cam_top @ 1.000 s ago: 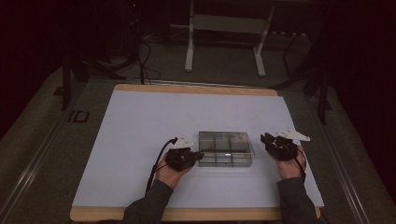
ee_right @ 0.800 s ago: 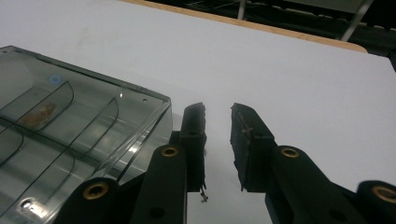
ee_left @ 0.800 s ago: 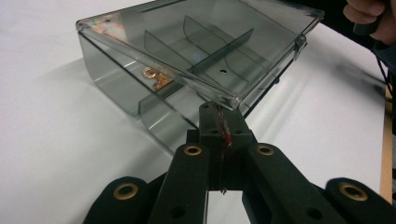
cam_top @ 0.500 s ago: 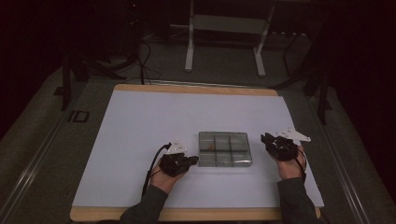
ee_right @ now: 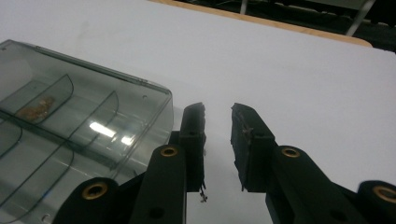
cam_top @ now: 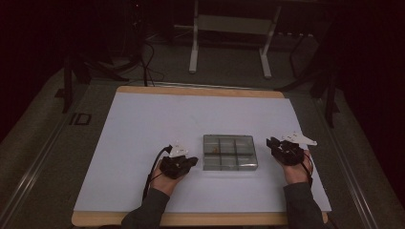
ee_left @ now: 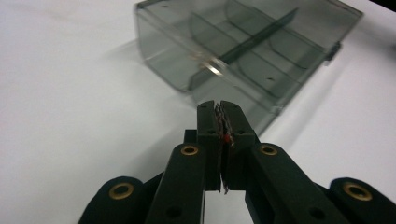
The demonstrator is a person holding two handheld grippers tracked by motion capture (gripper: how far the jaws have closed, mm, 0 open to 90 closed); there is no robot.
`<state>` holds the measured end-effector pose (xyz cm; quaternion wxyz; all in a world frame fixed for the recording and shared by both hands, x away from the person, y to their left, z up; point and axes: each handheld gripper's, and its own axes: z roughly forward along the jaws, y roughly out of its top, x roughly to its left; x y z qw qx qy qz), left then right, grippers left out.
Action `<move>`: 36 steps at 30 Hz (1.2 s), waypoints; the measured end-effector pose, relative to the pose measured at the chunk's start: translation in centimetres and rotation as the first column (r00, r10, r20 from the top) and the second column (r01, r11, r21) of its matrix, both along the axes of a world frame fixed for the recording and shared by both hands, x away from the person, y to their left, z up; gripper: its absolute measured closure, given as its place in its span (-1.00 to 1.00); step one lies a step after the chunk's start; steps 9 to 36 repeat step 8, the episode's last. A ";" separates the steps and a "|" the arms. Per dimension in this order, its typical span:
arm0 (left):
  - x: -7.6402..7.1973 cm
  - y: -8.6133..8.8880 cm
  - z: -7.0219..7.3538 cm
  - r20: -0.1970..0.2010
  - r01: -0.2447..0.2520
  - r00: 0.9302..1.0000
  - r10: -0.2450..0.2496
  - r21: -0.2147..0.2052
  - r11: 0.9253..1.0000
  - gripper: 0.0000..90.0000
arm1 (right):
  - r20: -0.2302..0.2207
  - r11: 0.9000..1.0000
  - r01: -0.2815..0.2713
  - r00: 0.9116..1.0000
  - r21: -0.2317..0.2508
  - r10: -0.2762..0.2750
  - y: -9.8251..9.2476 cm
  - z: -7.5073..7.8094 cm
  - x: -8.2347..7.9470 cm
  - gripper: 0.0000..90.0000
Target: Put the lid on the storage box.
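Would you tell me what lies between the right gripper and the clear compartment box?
Nothing: in the high view only bare white table sheet separates the right gripper from the compartment box.

Room: dim, dark surround.
Desk [cam_top: 143, 143]: evenly lit, soft shadows.
Box [ee_right: 79, 135]: glare spots on lid.
Gripper views: blurred near bottom edge.

Clear box [cam_top: 229, 152] blocking between both tongs, open white mat [cam_top: 143, 129] beyond and left

Dim lab: white-topped table [cam_top: 143, 143], cables [cam_top: 143, 57], metal stand [cam_top: 229, 33].
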<state>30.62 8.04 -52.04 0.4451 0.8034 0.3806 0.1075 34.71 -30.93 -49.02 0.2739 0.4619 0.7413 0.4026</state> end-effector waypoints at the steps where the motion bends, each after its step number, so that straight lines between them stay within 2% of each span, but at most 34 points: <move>1: 0.1 0.2 0.0 0.001 -0.008 1.000 0.008 0.006 1.000 0.94 | -0.002 1.000 0.001 1.000 0.000 -0.001 -0.1 -0.1 0.0 0.66; 6: 0.6 1.3 -0.1 0.009 -0.059 0.998 0.059 0.044 0.997 0.92 | -0.011 1.000 0.007 1.000 0.001 -0.007 -0.3 -0.4 -0.1 0.66; 8: 0.8 2.0 0.1 0.024 -0.089 0.996 0.088 0.066 0.994 0.91 | -0.013 1.000 0.011 1.000 0.000 -0.011 -0.5 -0.5 -0.1 0.66; 36: 0.8 2.0 0.1 0.024 -0.089 0.996 0.088 0.066 0.994 0.91 | -0.013 1.000 0.011 1.000 0.000 -0.011 -0.5 -0.5 -0.1 0.66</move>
